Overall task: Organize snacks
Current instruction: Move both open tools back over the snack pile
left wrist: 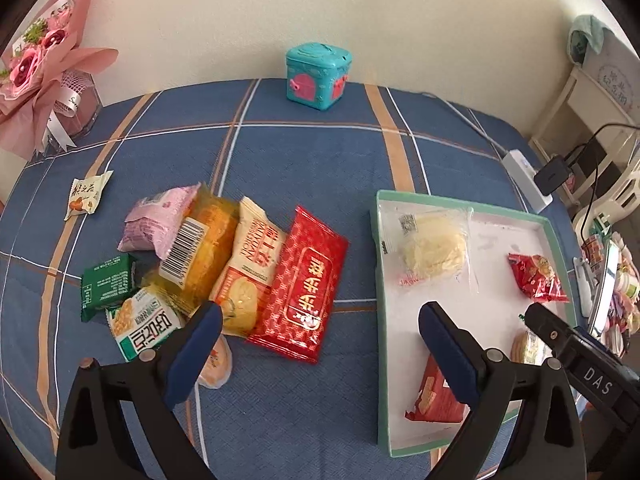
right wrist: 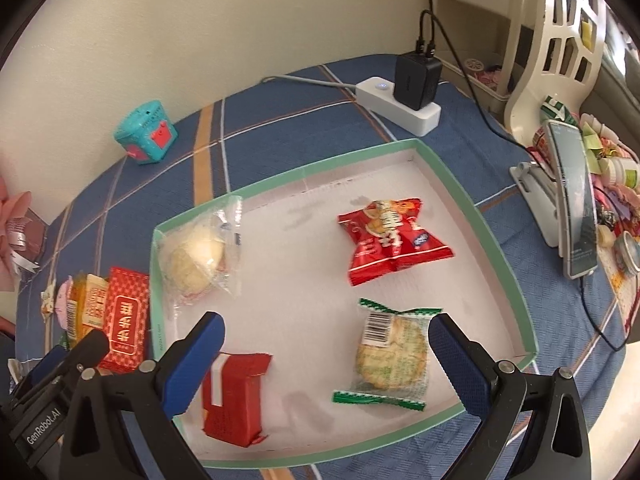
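A blue checked cloth [left wrist: 304, 160] covers the table, and on its right side lies a shallow white tray with a green rim [right wrist: 486, 216]. Four snacks lie inside the tray: a pale bun in clear wrap [right wrist: 194, 256] in the far left corner, a red crinkled packet [right wrist: 392, 240] toward the far right, a round cracker in a green-edged wrapper [right wrist: 390, 354] near the front right, and a red wrapped bar [right wrist: 234, 398] at the front left. Left of the tray, on the cloth, a heap of snacks [left wrist: 224, 268] waits, its flat red packet [left wrist: 302, 284] nearest the tray, and a small cream packet [left wrist: 86, 196] sits apart at the far left. The left gripper [left wrist: 320, 354] hangs over bare cloth between heap and tray, jaws spread wide and holding nothing. The right gripper [right wrist: 326, 360] hangs over the front of the tray, jaws likewise spread wide and empty, with the cracker and bar below.
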Demonstrator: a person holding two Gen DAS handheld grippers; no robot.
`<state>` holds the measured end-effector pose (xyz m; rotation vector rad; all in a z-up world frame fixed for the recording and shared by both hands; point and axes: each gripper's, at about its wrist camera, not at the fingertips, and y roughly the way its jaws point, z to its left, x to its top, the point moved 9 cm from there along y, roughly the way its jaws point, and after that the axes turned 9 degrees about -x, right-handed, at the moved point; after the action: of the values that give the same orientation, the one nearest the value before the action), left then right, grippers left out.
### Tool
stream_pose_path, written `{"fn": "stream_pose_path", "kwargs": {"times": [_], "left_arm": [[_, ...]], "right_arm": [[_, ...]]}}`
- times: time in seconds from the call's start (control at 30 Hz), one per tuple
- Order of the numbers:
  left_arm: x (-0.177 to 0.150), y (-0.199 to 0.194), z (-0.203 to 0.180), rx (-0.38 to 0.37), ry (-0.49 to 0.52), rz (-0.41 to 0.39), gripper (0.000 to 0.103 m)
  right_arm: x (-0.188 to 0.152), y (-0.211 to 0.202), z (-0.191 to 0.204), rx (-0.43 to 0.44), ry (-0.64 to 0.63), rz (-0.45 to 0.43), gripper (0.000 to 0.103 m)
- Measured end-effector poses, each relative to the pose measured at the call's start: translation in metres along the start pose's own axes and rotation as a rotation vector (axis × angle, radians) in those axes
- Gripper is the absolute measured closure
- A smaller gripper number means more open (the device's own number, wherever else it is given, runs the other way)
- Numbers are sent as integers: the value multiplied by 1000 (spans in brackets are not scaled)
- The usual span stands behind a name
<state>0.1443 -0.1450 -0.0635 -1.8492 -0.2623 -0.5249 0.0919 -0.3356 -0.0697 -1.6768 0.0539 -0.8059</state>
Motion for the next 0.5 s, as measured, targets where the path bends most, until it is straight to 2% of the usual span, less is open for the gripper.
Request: {"fn": "stream_pose_path", "kwargs": {"times": [0.17, 0.5], "left_arm": [[7, -16, 23, -30, -53, -53, 4], [10, -44, 95, 42, -150, -103, 4]], "right_arm": [[-2, -1, 15, 9, -34, -11, 0], [-7, -9, 53, 48, -95, -47, 0]]}}
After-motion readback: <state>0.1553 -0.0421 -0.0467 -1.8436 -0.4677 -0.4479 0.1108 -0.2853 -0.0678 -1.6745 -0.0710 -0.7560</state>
